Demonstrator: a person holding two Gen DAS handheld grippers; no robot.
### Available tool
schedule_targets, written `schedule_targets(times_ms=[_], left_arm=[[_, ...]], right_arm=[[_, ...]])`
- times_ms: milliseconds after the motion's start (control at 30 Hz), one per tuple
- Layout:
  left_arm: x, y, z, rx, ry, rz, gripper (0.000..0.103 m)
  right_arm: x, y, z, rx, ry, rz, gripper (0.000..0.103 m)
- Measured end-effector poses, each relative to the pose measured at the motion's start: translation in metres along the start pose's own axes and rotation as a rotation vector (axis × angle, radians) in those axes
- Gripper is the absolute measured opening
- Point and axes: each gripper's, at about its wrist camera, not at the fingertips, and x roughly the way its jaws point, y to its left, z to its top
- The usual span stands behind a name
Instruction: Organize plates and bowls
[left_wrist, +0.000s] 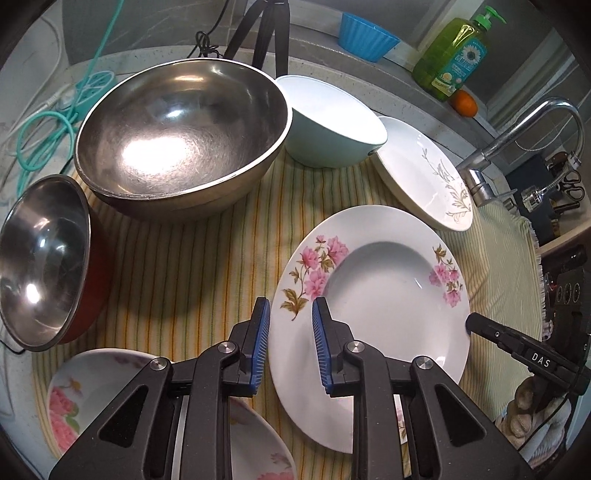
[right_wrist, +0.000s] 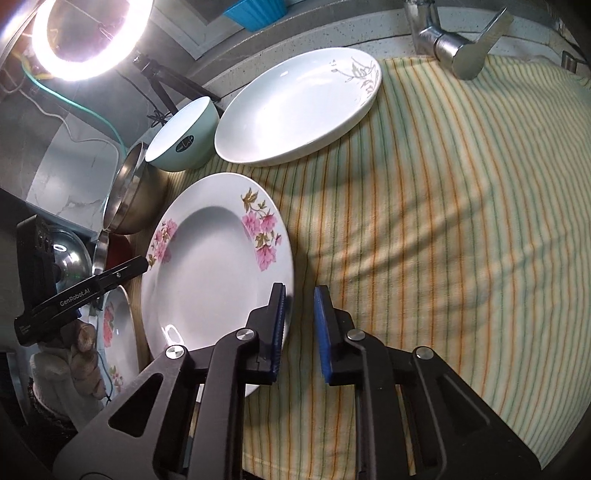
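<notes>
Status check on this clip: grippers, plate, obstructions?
Left gripper and right gripper both clamped on pink-flower plate rims, opposite sides. Steel bowl nearby, clear.

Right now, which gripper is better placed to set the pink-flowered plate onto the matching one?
Probably left. The left gripper grips the pink-flowered plate nearest the matching plate, just below it; the right gripper holds the opposite rim.

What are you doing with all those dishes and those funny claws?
A person is tidying plates and bowls on a striped cloth beside a tap. Each hand holds a claw gripper. The left gripper and the right gripper each clamp an opposite edge of the pink-flowered plate. Around it wait a big steel bowl, a mint bowl, a leaf-patterned plate, a small red-sided steel bowl and another flowered plate.
</notes>
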Motion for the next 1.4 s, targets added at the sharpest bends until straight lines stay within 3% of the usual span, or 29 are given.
schedule_targets(times_ms=[400,500,567,633,833,1100,1400], left_arm=[[0.0,-0.006,0.0,0.018,-0.001,0.018,0.022],[0.002,-0.019,-0.003,0.025,0.032,-0.075,0.018],[0.002,-0.038,-0.009,0.117,0.007,0.011,0.018],[-0.002,-0.038,-0.009,0.101,-0.003,-0.014,0.018],[-0.02,-0.008,0.012,0.041,-0.063,0.058,0.018],[0.003,0.01,0.017,-0.033,0.043,-0.021,0.018],[0.011,0.013,0.011,-0.063,0.097,-0.08,0.019]], right_arm=[[0.008,0.008,0.0,-0.022,0.026,0.023,0.011],[0.006,0.011,-0.001,-0.031,0.025,0.03,0.011],[0.005,0.012,-0.001,-0.041,0.027,0.024,0.011],[0.007,0.012,-0.001,-0.046,0.034,0.006,0.011],[0.007,0.014,-0.001,-0.059,0.026,0.002,0.011],[0.007,0.013,-0.001,-0.065,0.032,0.004,0.012],[0.01,0.013,-0.001,-0.055,0.056,0.022,0.014]])
